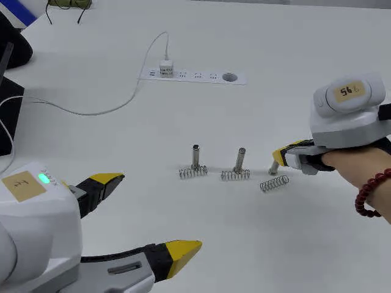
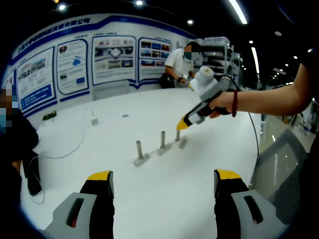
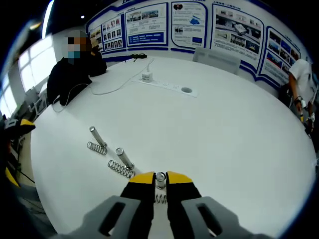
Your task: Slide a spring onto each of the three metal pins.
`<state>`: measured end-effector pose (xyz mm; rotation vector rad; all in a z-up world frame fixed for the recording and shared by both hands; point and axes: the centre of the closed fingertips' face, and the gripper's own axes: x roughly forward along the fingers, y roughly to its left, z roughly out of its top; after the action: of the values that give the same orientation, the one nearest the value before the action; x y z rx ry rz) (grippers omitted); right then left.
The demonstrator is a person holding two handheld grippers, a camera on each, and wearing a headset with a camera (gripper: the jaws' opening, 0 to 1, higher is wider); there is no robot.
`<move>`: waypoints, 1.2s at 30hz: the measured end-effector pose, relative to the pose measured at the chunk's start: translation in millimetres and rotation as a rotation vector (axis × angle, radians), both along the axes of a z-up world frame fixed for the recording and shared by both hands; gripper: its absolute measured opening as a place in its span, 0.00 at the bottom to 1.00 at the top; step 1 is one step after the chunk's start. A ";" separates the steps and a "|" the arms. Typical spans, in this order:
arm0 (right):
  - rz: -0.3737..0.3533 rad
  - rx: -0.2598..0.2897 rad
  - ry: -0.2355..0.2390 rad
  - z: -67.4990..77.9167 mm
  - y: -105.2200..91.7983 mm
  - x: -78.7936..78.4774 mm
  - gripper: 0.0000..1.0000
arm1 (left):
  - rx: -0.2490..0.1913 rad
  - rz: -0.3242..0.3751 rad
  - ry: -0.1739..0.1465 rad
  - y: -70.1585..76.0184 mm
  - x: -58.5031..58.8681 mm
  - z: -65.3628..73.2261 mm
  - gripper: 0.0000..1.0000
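Observation:
Three short metal pins stand in a row on the white table: left pin [image 1: 195, 155], middle pin [image 1: 240, 159], right pin [image 1: 274, 168]. A spring lies flat at each base: [image 1: 193, 172], [image 1: 235, 175], [image 1: 274, 183]. My right gripper [image 1: 278, 159] comes in from the right, shut on the right pin [image 3: 160, 177], whose top shows between the yellow tips, with its spring [image 3: 160, 198] just below. My left gripper [image 1: 146, 213] hangs open at the lower left, well short of the pins, nothing between its fingers [image 2: 100, 177].
A white power strip [image 1: 195, 75] with a plug and a trailing cable [image 1: 131, 97] lies at the far side. Dark gear [image 1: 6, 91] sits at the left edge. People [image 3: 75, 64] stand around the table.

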<state>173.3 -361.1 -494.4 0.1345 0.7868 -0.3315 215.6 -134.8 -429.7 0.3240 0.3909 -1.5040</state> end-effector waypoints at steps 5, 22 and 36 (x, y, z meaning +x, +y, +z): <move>-0.010 -0.006 -0.001 -0.2 -0.8 -0.7 0.09 | 0.001 0.003 -0.008 0.6 2.8 0.6 0.84; 0.029 -0.014 -0.133 29.6 3.6 2.4 0.29 | -0.002 -0.010 -0.002 -2.3 10.6 -0.7 0.81; 0.132 0.025 -0.250 50.0 26.8 -1.9 0.50 | 0.009 -0.064 -0.032 -22.0 30.9 -11.9 0.72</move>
<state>171.4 -334.3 -444.4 0.1434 0.5492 -0.1753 246.5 -156.9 -441.6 0.3707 0.3648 -1.5582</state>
